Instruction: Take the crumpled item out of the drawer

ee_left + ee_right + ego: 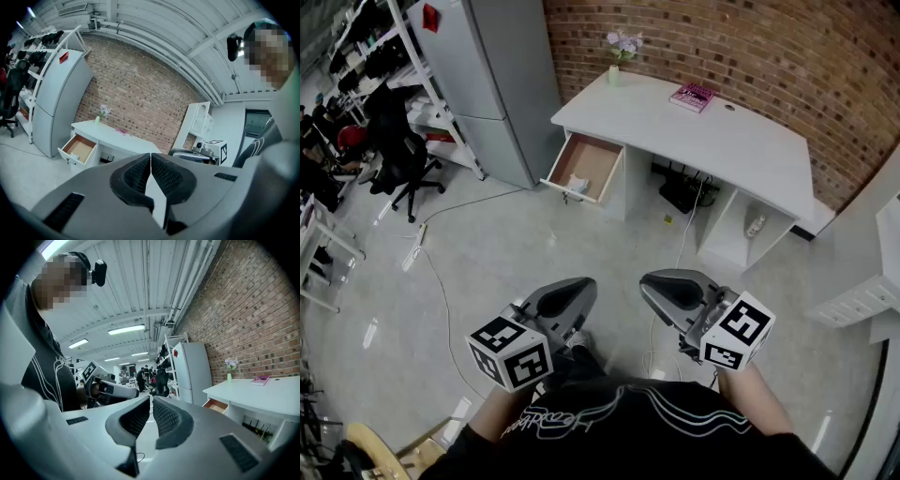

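Observation:
The white desk (741, 141) stands against the brick wall, well ahead of me, with its left drawer (605, 173) pulled open. A small pale crumpled item (577, 183) lies at the drawer's front edge. Both grippers are held close to my body, far from the desk. My left gripper (579, 289) is shut with nothing between its jaws. My right gripper (654, 283) is likewise shut and empty. In the left gripper view the open drawer (78, 148) shows far off at the left, beyond the left gripper (151, 158). The right gripper view shows the drawer (215, 405) to the right of the right gripper (151, 401).
A tall grey fridge (497, 84) stands left of the desk. On the desk are a flower vase (617, 58) and a pink book (692, 97). A black office chair (398, 155) and a floor cable (441, 291) are at the left. A white cabinet (867, 295) is at the right.

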Demonstrator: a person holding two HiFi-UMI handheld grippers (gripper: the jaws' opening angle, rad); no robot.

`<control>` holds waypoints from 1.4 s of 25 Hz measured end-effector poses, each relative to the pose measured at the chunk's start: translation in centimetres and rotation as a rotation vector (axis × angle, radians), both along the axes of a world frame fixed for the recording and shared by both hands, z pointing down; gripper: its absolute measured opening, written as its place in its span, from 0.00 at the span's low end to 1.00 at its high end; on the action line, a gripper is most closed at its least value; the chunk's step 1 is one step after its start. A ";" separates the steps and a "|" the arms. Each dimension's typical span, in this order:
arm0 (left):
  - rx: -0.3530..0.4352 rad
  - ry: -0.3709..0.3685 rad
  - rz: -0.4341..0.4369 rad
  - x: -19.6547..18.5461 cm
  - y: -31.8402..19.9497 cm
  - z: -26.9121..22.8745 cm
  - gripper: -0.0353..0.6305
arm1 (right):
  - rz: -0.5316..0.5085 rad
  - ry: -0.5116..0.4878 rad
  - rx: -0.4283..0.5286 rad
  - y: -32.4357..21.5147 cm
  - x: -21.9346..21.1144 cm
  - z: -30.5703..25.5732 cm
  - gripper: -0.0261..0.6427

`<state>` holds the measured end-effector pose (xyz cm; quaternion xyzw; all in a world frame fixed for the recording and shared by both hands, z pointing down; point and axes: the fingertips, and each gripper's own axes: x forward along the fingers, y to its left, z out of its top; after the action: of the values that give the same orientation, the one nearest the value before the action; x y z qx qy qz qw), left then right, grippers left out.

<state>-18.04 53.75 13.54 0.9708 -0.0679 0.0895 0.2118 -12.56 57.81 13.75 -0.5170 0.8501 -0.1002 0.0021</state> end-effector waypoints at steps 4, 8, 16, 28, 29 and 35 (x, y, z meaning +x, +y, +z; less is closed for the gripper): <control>0.012 -0.008 0.002 0.8 0.6 -0.8 0.09 | 0.013 0.003 0.009 0.7 0.9 -0.7 0.12; 0.030 -0.027 0.007 1.3 1.1 -0.8 0.09 | 0.012 0.000 0.016 1.1 1.5 -0.9 0.12; 0.015 -0.055 -0.001 1.8 -1.2 0.9 0.09 | 0.019 -0.037 -0.001 -1.6 2.6 0.4 0.12; -0.055 -0.074 0.013 7.8 -11.9 4.1 0.09 | 0.035 -0.056 -0.088 -12.3 8.2 3.8 0.12; -0.062 -0.076 0.012 8.5 -13.5 4.5 0.09 | 0.036 -0.060 -0.096 -13.7 8.9 4.2 0.12; -0.086 -0.092 -0.012 13.1 -24.7 7.0 0.09 | 0.027 -0.077 -0.163 -24.6 13.6 7.1 0.12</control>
<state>-4.94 29.07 20.50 0.9553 -0.0797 0.1355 0.2503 1.03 33.25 20.87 -0.5227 0.8313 -0.1889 -0.0058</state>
